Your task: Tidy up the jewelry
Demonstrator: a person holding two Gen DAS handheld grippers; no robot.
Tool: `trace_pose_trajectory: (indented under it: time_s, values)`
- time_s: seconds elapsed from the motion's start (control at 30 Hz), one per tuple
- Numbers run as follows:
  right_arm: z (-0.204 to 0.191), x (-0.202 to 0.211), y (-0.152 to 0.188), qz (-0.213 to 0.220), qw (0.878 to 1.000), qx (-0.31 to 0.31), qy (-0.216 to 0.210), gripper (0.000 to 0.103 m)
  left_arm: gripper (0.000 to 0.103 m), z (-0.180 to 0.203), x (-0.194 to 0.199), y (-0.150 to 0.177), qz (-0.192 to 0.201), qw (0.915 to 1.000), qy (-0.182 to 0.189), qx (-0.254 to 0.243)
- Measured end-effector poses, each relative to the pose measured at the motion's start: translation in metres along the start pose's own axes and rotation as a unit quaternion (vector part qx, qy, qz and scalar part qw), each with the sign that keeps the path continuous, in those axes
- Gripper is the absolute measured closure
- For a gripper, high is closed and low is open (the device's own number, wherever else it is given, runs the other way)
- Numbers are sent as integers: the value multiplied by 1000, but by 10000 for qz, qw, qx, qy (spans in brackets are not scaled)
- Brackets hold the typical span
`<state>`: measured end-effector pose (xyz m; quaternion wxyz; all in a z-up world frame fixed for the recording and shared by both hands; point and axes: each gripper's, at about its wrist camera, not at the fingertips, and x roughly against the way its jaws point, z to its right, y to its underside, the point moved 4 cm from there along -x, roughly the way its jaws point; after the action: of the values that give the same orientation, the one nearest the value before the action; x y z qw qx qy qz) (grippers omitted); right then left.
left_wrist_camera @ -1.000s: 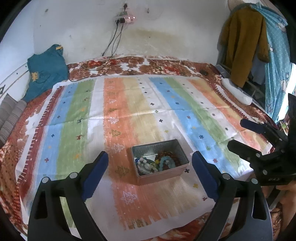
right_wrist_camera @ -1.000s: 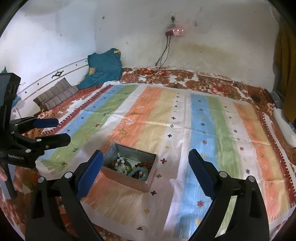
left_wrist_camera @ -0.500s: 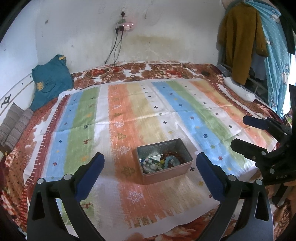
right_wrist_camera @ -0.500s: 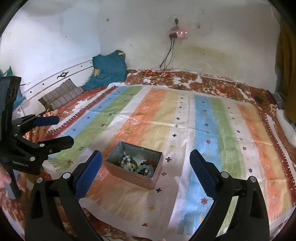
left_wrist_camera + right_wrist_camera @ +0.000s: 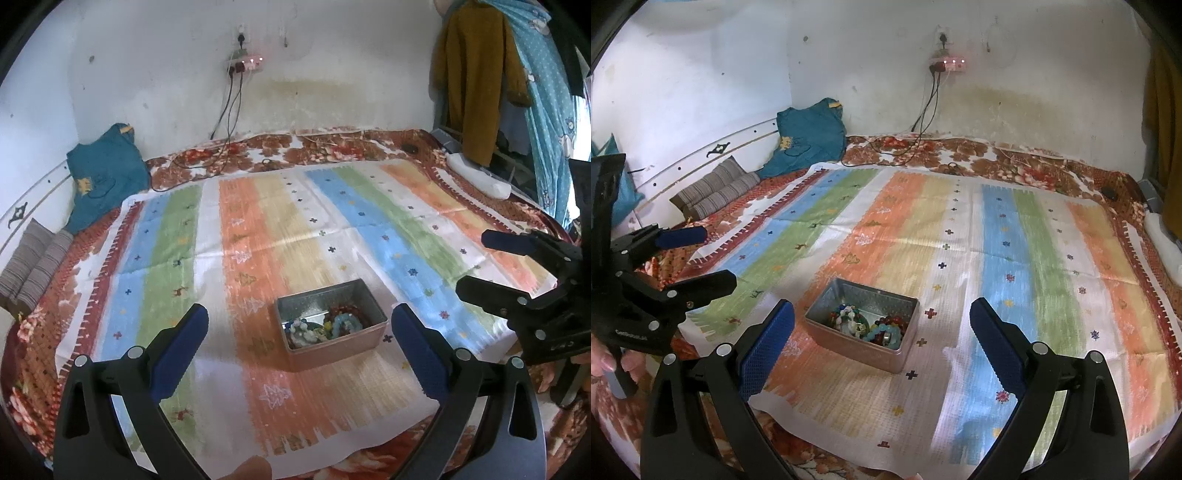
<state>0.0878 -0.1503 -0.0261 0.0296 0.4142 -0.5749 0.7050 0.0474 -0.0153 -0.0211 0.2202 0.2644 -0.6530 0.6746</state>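
On one striped cloth (image 5: 258,229), one tin (image 5: 373,332) sits between two wide-open, empty grippers (image 5: 299,336).

A lived-in bedroom in a home: a bed (image 5: 369,147) with a floral blanket fills the room, a striped cloth (image 5: 295,236) spread over it. Clothes (image 5: 476,74) hang by its right edge, pillows (image 5: 713,188) lie along its left edge, and chargers hang from a wall socket (image 5: 947,64) on stained plaster.

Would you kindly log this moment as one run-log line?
left gripper: open, empty | right gripper: open, empty | metal tin: on striped cloth, jewelry inside | phase: pre-grasp
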Motion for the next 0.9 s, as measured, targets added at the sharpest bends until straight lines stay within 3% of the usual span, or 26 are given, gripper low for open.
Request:
trace_pose_trajectory:
  time_s: [0.23,0.9]
  values:
    - [-1,3,0,98,9998,-25,-164,6,6,0,5,-2,116,9999,69,32]
    - [-7,5,2,128,9999,57,-50,5,6,-1,0,1,67,10000,-67,10]
